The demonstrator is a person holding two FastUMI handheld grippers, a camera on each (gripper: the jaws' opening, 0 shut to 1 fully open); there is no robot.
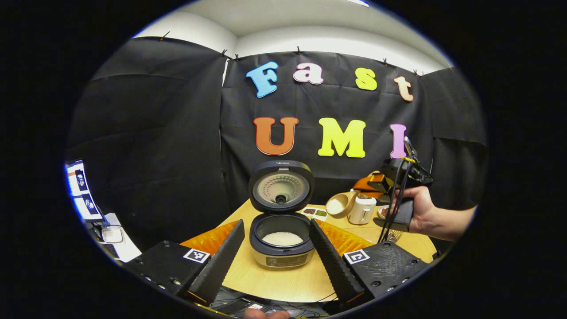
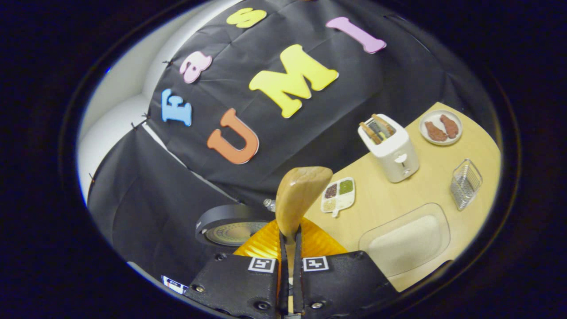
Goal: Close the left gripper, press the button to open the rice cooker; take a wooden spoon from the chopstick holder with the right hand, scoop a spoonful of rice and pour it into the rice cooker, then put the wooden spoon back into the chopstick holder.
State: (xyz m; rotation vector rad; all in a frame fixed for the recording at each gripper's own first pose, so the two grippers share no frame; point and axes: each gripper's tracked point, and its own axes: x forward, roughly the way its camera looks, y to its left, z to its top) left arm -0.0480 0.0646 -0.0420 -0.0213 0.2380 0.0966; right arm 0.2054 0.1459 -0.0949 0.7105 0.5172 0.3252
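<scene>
Wooden table (image 1: 283, 279) mid-frame; rice cooker (image 1: 281, 241) open. Right gripper (image 2: 290, 248) pinches wooden spoon (image 2: 301, 195), left gripper (image 1: 277, 252) spread wide. Keep the loaded bowl level, tip over the pot.

On the table (image 1: 283, 277) the open rice cooker (image 1: 281, 241) holds rice (image 1: 282, 238). To its right stands the toaster (image 1: 362, 209), with the sectioned dish (image 1: 315, 212) between them, farther back.

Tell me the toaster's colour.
White or cream; the toaster shows best in the right gripper view.
</scene>
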